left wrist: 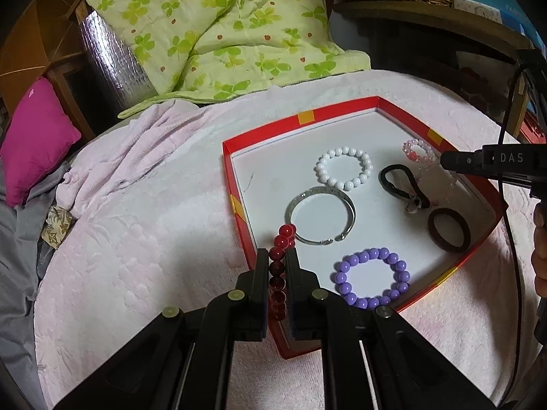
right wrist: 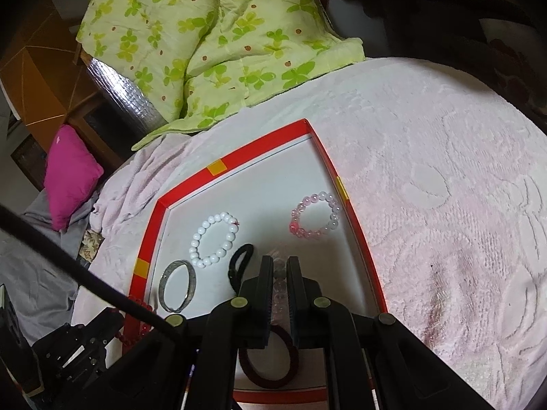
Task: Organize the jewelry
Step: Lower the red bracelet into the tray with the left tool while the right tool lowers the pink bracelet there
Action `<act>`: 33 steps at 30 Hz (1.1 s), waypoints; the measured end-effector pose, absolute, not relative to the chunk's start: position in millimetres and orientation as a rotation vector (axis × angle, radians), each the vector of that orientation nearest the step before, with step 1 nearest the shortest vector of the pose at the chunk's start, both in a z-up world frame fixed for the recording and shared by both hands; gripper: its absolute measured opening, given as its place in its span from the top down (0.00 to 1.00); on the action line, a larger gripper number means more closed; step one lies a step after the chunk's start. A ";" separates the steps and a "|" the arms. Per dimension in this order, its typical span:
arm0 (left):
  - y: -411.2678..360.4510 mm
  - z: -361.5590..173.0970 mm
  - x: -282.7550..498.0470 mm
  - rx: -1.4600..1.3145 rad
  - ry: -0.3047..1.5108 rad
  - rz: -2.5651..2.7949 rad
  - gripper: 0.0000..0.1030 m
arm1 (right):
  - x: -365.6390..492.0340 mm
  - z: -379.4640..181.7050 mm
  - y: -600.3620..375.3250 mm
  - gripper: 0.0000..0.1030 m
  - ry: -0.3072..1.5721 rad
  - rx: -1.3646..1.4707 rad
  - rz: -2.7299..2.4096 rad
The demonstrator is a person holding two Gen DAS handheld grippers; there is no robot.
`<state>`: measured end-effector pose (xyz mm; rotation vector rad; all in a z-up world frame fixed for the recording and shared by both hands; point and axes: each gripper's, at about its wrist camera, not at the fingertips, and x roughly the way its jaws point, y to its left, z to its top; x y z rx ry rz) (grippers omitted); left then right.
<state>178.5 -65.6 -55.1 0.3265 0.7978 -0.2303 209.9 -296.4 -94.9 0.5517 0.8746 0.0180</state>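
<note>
While left gripper (left wrist: 277,259) clamps the red bead bracelet (left wrist: 278,273) over the tray rim (left wrist: 239,205) for placement, right gripper (right wrist: 280,266) pinches a clear bead bracelet (right wrist: 279,287).

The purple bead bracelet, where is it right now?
In the left wrist view the purple bead bracelet lies flat in the red box, at its near right part, just right of the left gripper, below the silver bangle.

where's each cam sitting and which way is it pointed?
Left wrist: on the left gripper, looking along fingers shut on the red bead bracelet, over the red tray; right gripper at right.
Right wrist: on the right gripper, fingers shut on the clear bead bracelet, over the tray.
Shared: tray, white bead bracelet, silver bangle.
</note>
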 end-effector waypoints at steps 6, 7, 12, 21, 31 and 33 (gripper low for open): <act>-64.1 -61.6 179.7 0.323 0.817 -0.226 0.91 | 208.5 -99.1 -298.4 0.92 0.883 0.555 0.009; -64.0 -62.4 179.9 0.323 0.818 -0.225 0.91 | 209.3 -99.6 -298.9 0.92 0.885 0.556 0.008; -63.4 -68.6 181.3 0.322 0.831 -0.225 0.91 | 211.5 -105.7 -298.6 0.92 0.897 0.557 0.006; -66.3 -80.0 183.8 0.325 0.859 -0.237 0.91 | 216.0 -115.3 -296.0 0.92 0.920 0.551 0.005; -71.0 -88.0 182.2 0.332 0.870 -0.261 0.90 | 218.7 -119.5 -291.4 0.91 0.925 0.522 -0.010; -69.8 -89.1 181.5 0.317 0.870 -0.264 0.90 | 218.5 -119.5 -291.6 0.90 0.927 0.517 -0.010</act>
